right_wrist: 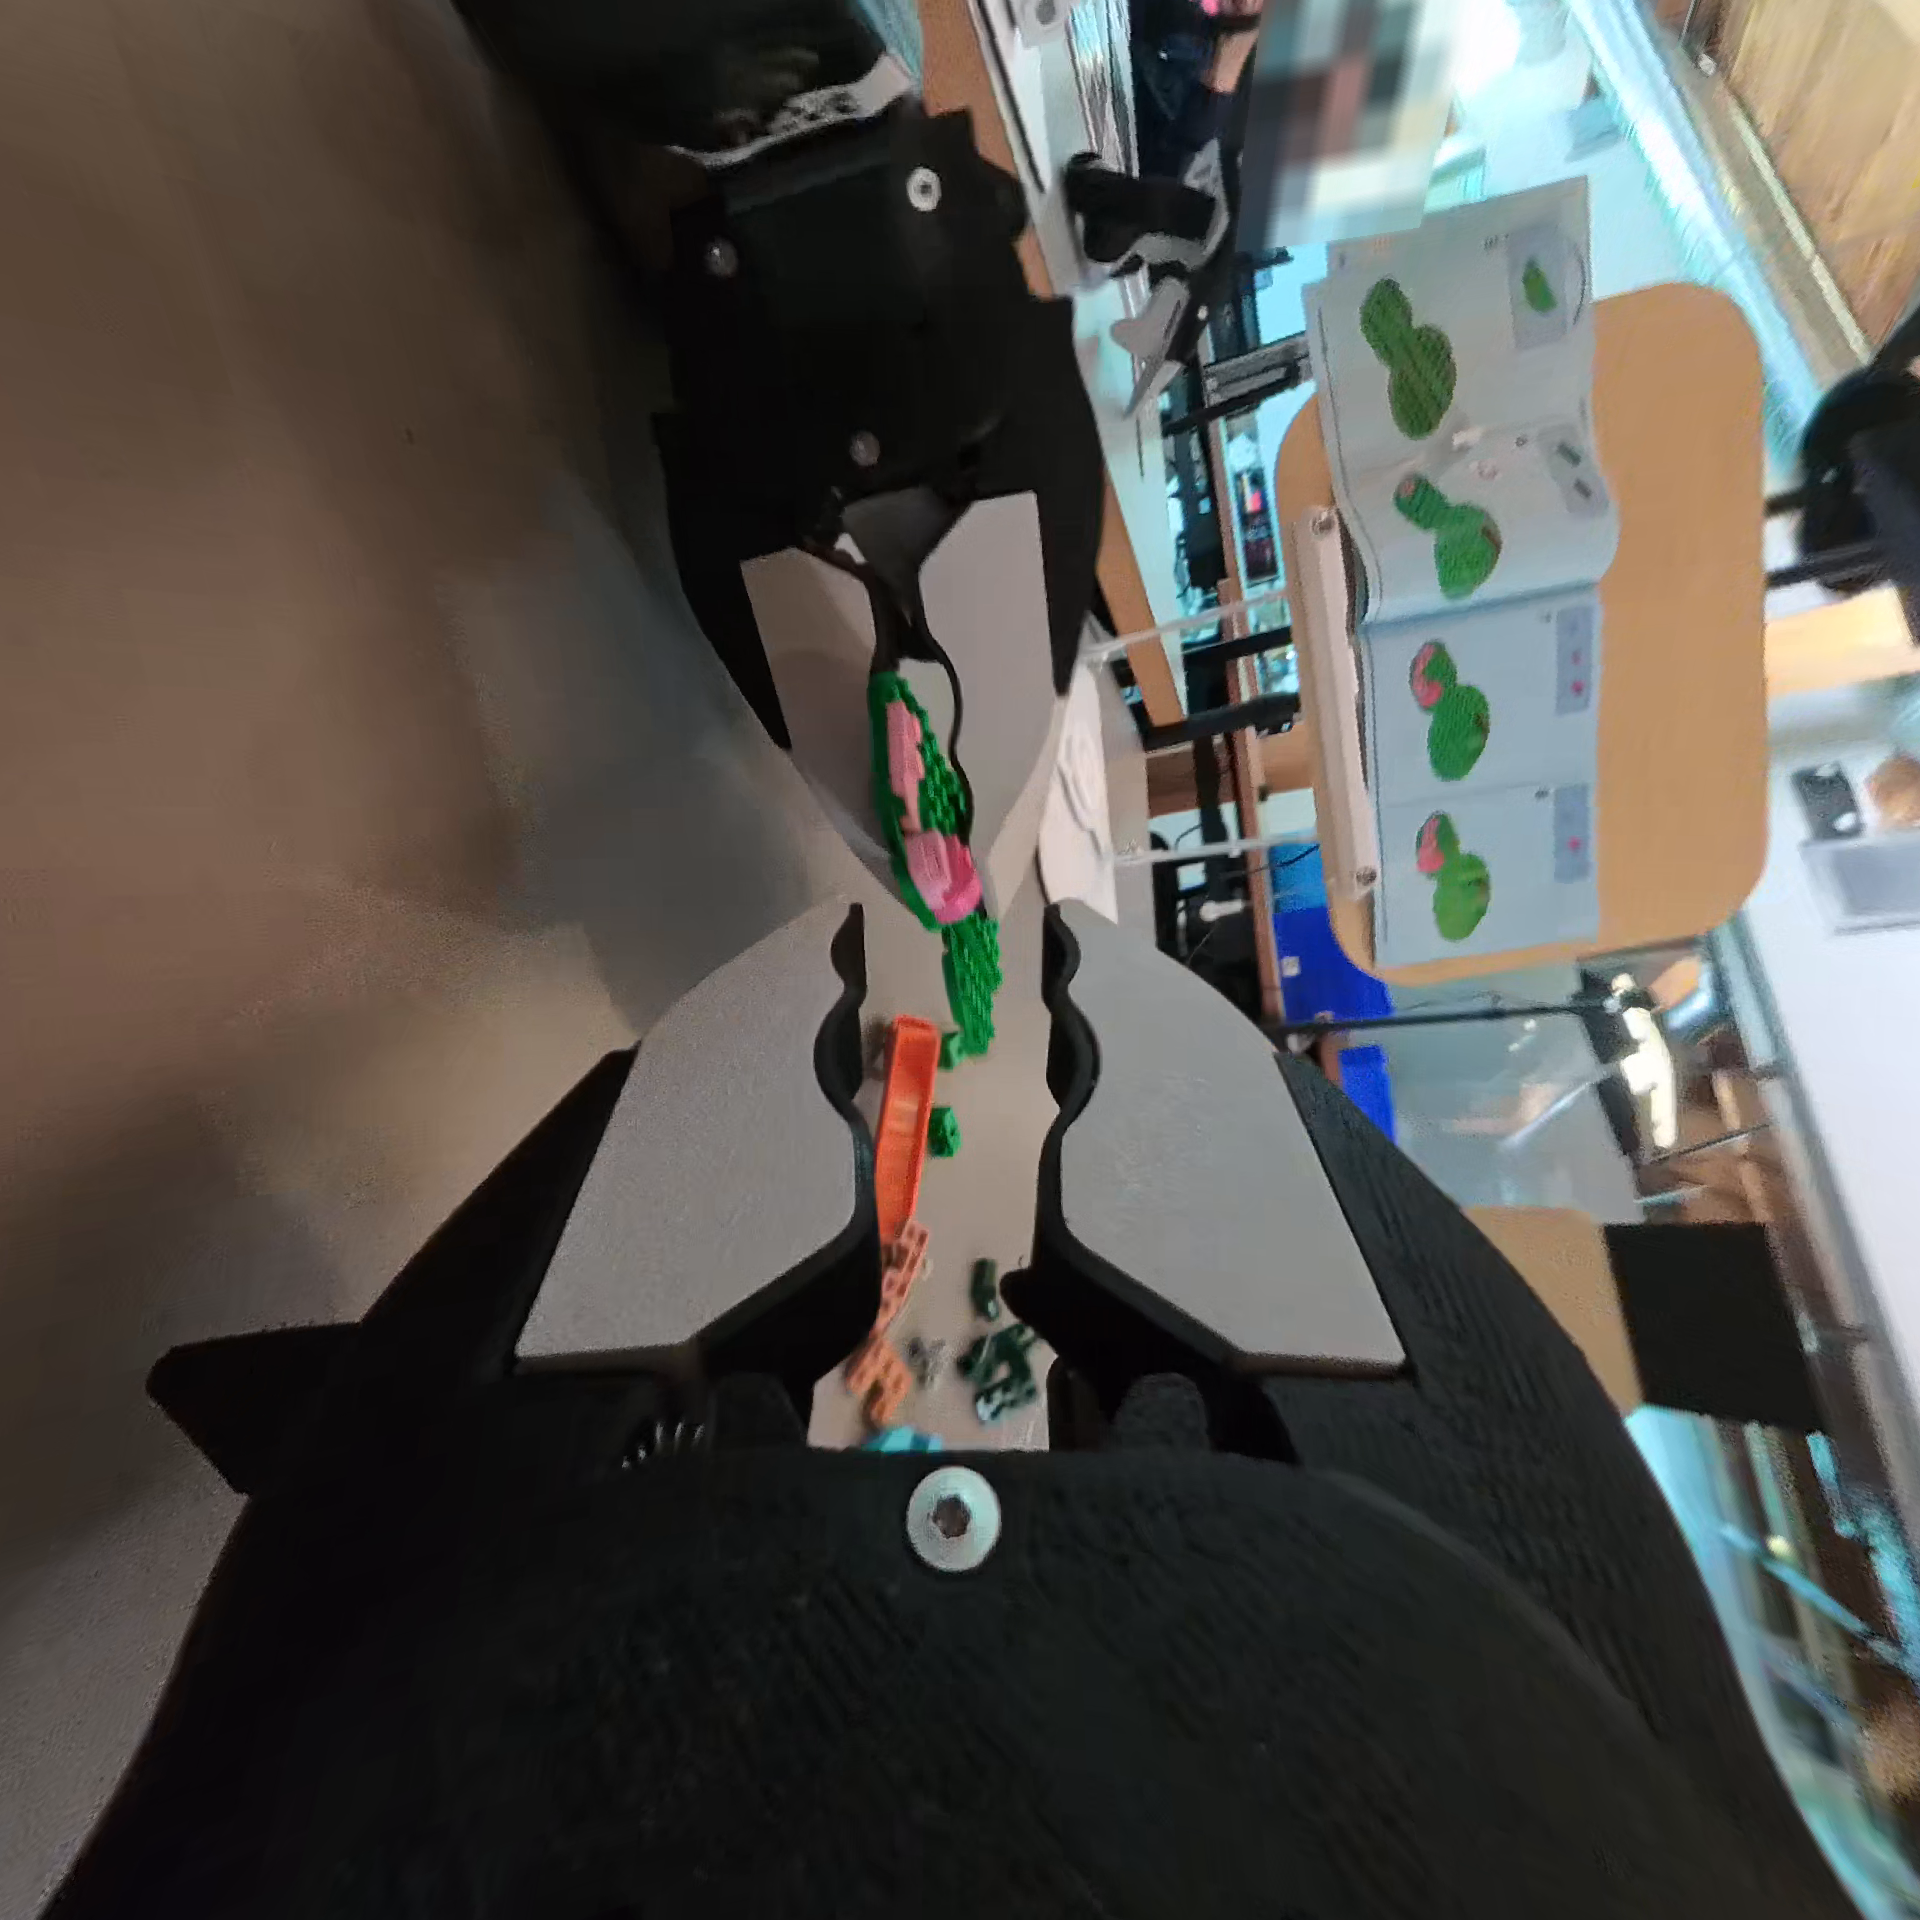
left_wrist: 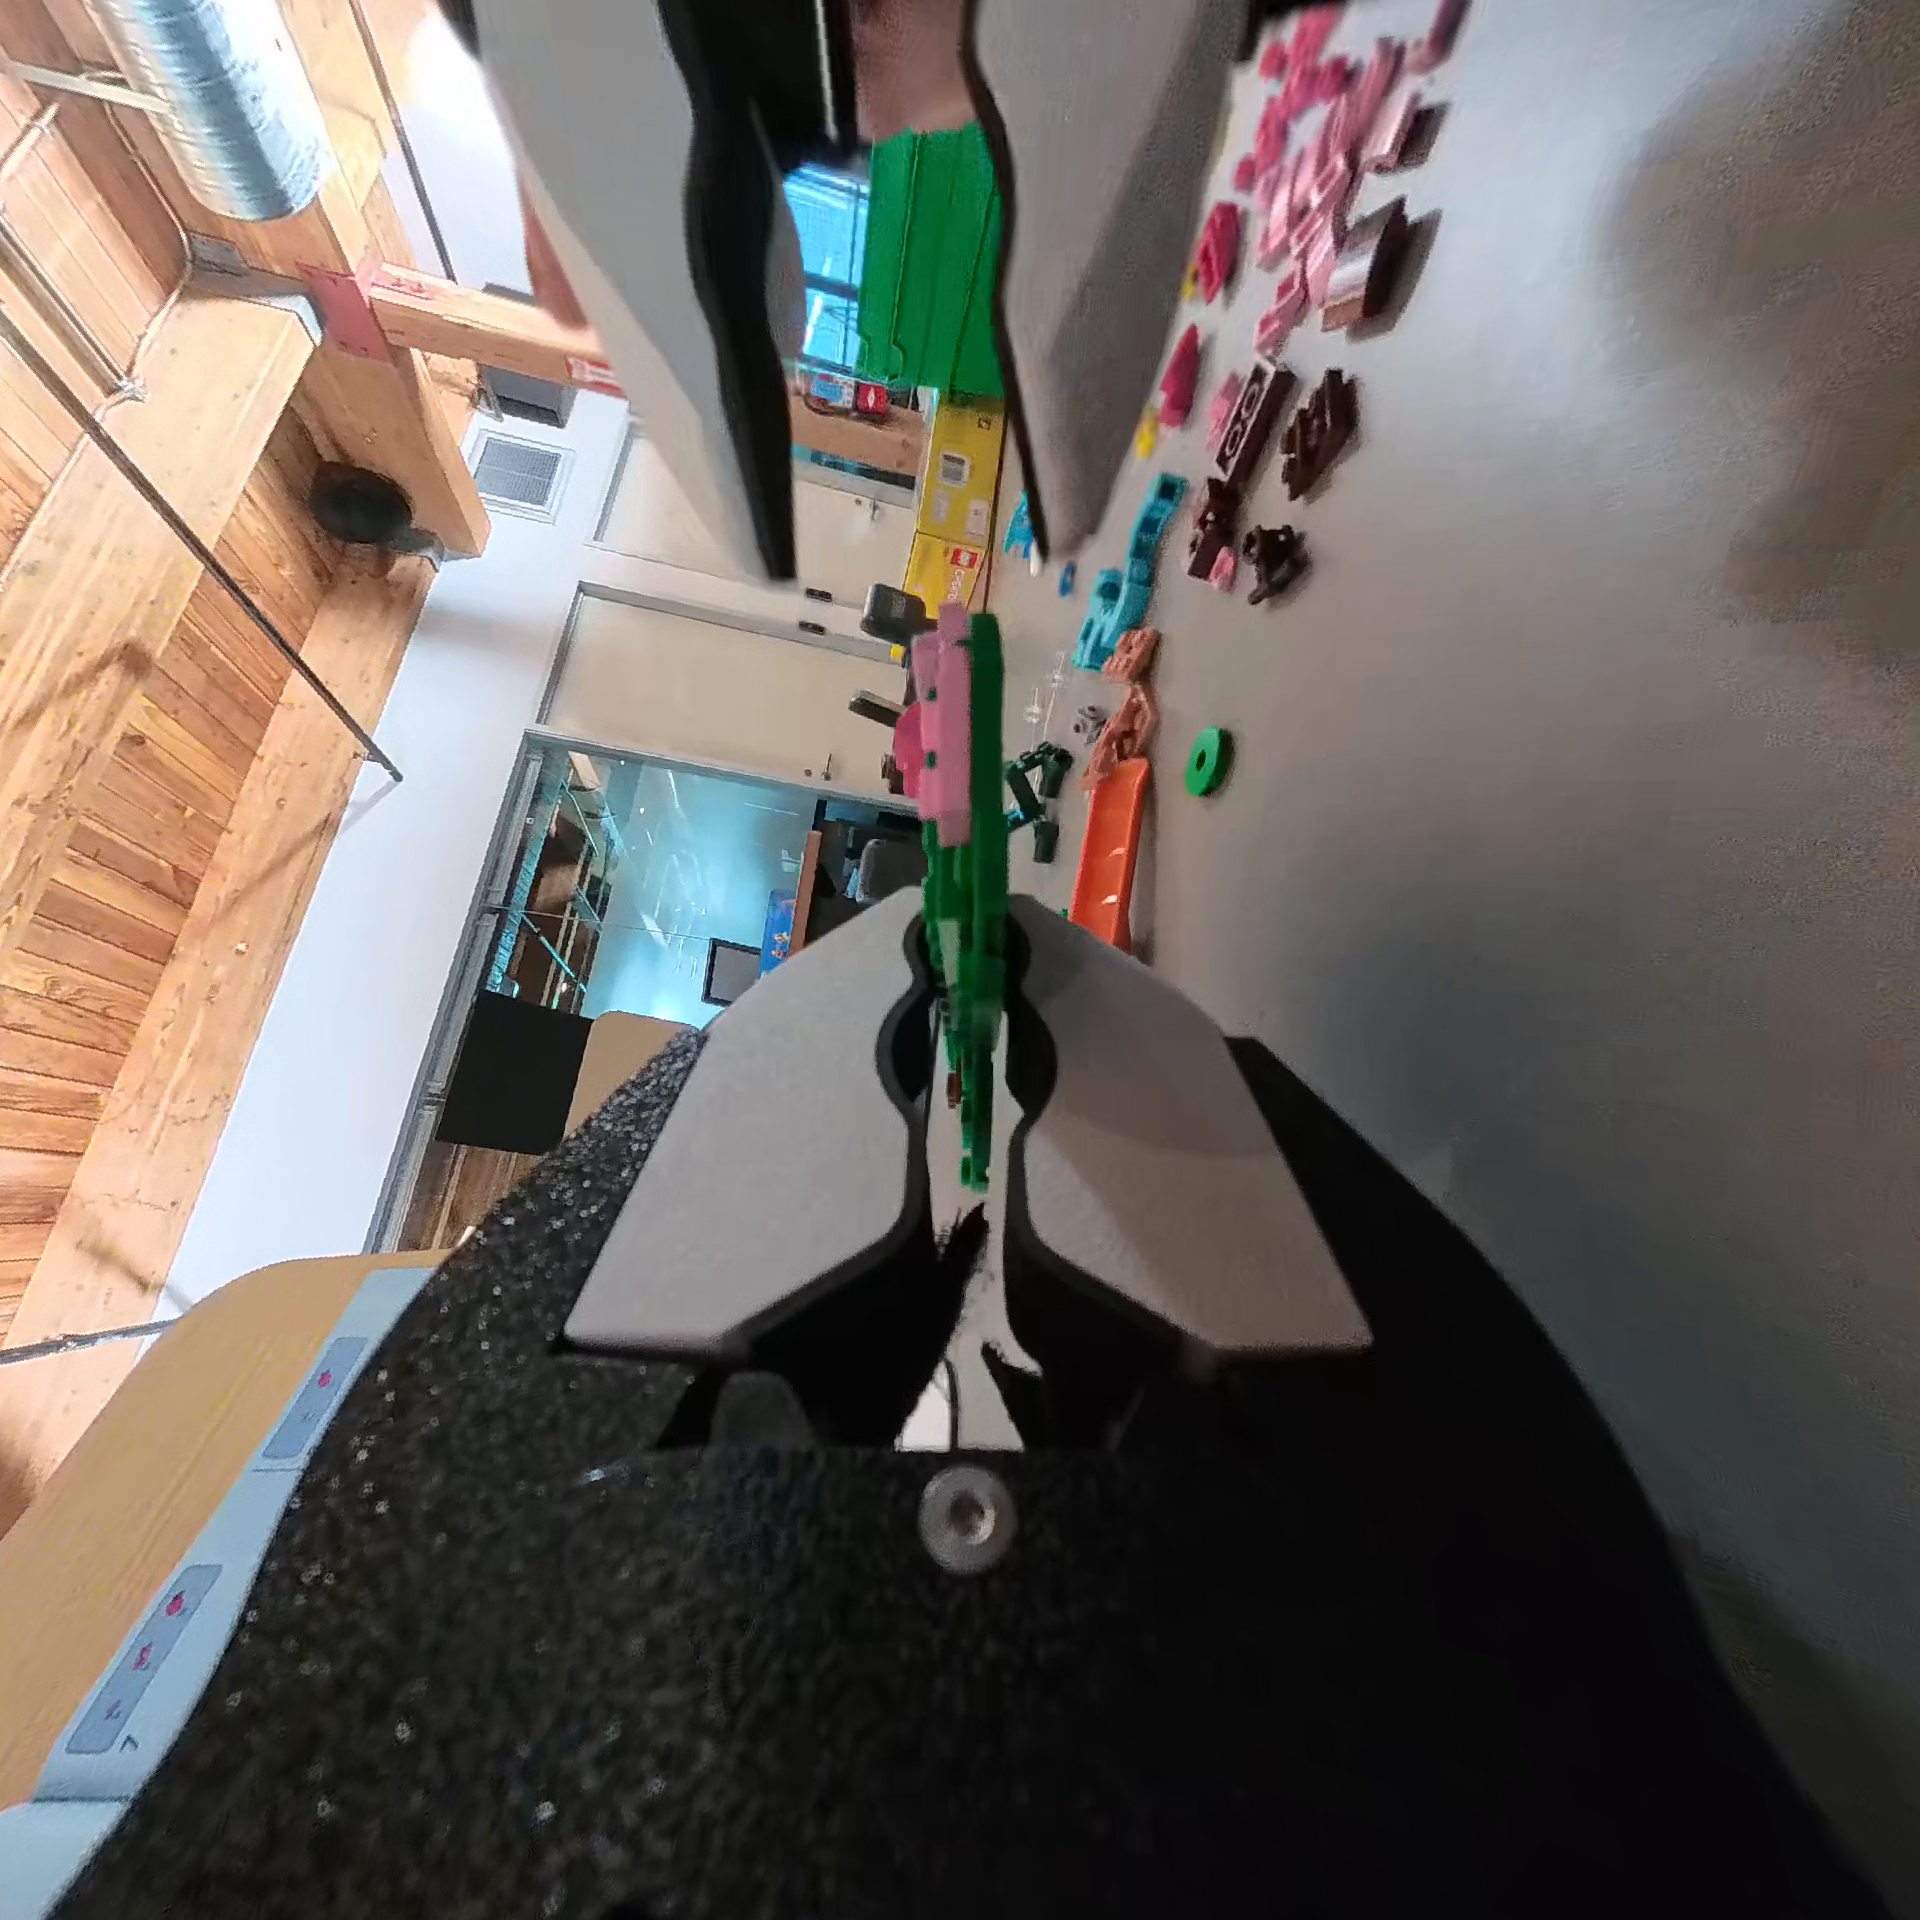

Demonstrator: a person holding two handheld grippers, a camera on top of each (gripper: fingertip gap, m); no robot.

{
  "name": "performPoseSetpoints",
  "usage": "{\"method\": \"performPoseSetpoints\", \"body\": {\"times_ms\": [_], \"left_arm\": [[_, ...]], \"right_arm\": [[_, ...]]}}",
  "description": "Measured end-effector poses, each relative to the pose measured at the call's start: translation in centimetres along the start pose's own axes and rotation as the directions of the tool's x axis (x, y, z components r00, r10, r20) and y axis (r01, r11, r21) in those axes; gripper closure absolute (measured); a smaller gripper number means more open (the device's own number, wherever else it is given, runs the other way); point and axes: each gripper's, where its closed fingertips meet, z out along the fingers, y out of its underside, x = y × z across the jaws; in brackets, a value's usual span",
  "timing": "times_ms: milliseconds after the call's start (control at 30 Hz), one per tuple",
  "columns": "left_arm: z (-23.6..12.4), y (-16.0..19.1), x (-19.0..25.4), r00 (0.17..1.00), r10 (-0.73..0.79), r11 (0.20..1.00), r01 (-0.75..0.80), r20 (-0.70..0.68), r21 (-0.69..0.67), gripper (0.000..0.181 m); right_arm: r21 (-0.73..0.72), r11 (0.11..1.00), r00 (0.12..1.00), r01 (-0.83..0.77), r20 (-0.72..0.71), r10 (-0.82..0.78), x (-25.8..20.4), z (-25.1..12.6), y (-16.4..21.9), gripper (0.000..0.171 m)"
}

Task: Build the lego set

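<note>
My left gripper (left_wrist: 966, 914) is shut on a flat green lego build (left_wrist: 971, 997) with pink bricks (left_wrist: 943, 727) on its far end, held edge-on above the table. In the right wrist view the build (right_wrist: 930, 821) is peanut-shaped and sticks out of the left gripper (right_wrist: 935, 831). Its free green lobe reaches between my right gripper's fingertips. My right gripper (right_wrist: 951, 935) is open and empty, with its jaws on either side of that lobe and not touching it. The right gripper also shows at the top of the left wrist view (left_wrist: 909, 551).
The grey table (left_wrist: 1558, 831) carries loose pink (left_wrist: 1320, 177), brown (left_wrist: 1278, 436) and teal (left_wrist: 1127, 582) bricks, a green ring (left_wrist: 1207, 761) and an orange brick separator (right_wrist: 904, 1122). Dark green pieces (right_wrist: 997, 1361) lie near it. An open instruction booklet (right_wrist: 1475, 623) stands on a holder. One gripper's finger ends stand about 6 centimetres off the other's.
</note>
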Motion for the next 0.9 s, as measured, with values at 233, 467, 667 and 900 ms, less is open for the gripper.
{"method": "performPoseSetpoints", "body": {"times_ms": [233,467,667,900], "left_arm": [[0.2,-0.1,0.4,0.997,0.074,0.997,-0.074,0.015,-0.003,0.172],[0.2,-0.2,0.6,0.996,0.094,0.996,-0.094,0.010,-0.001,0.173],[0.2,-0.4,0.7,0.993,0.116,0.993,-0.116,0.016,0.005,0.173],[0.1,-0.5,0.7,0.991,0.130,0.992,-0.130,0.018,0.008,0.172]], "right_arm": [[-0.140,0.853,0.863,-0.503,-0.025,0.505,3.5,-7.4,7.6,0.152],[-0.462,0.546,0.566,-0.699,0.108,0.817,-0.6,-14.0,14.8,0.152],[-0.590,0.487,0.478,-0.645,0.187,0.858,-4.4,-14.7,15.8,0.161],[-0.618,0.506,0.449,-0.602,0.262,0.854,-5.8,-12.3,14.6,0.161]]}}
